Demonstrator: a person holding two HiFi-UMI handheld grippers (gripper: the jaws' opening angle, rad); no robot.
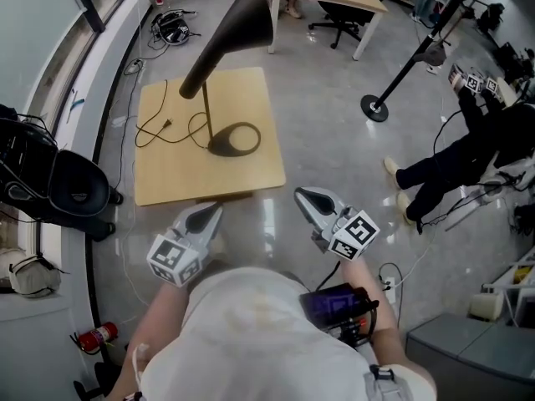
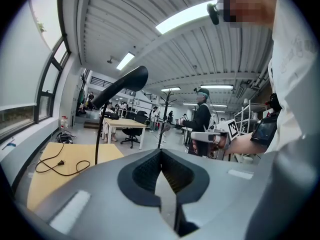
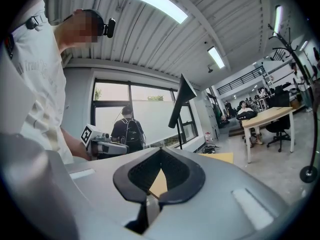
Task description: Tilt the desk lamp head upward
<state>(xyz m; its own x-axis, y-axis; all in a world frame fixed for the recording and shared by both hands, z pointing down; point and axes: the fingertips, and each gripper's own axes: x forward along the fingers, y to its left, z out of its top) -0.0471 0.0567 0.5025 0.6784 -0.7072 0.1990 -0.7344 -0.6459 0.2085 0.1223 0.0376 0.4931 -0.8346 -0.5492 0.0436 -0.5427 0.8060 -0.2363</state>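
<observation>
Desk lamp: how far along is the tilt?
Done: unclear; the lamp head slants up off its stem on the table, nothing touching it. In hand: nothing; left tongs and right tongs are shut, empty, short of the table. Left: probably reaching the head and tilting it upward.

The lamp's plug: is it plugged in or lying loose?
Loose. The plug lies on the wooden table, beside the lamp's base, and is joined to no socket.
</observation>
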